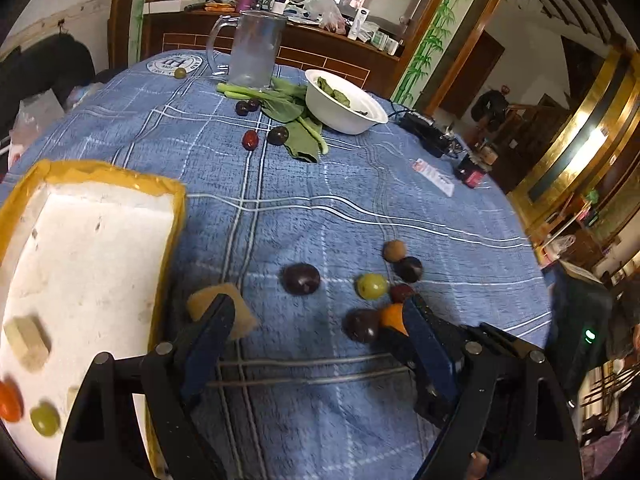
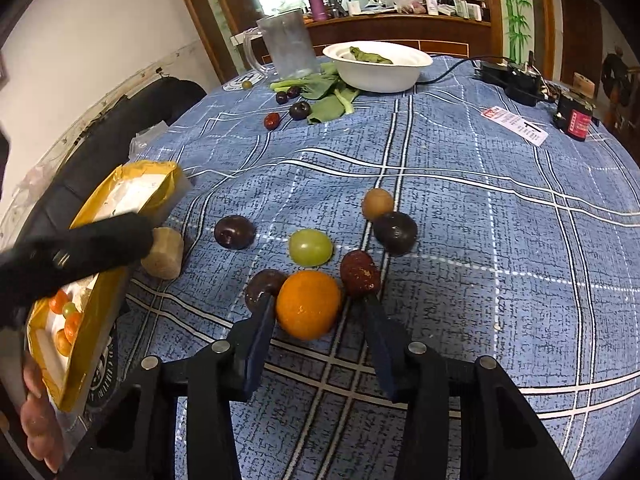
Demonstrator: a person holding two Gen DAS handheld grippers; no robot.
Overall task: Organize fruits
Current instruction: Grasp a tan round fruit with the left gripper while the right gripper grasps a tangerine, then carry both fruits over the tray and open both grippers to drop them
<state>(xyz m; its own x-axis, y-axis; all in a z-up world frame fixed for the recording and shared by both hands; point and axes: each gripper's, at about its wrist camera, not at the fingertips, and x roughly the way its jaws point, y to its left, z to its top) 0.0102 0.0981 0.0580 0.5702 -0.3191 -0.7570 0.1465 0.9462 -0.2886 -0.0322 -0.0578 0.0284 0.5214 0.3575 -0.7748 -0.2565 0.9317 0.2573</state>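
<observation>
My right gripper (image 2: 316, 304) has its jaws apart around the orange (image 2: 308, 305) on the tabletop (image 2: 480, 240); left gripper (image 1: 316, 312) jaws apart, empty. Closing may knock the touching plum (image 2: 264, 286) and date (image 2: 359, 273) away.

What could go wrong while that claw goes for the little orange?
The right gripper is open around the orange fruit, but a dark plum and a red date sit against it; closing fingers may knock them rolling. The round orange could also squirt out. The yellow-edged foam tray sits far to the left, so a carry might drop it.
</observation>
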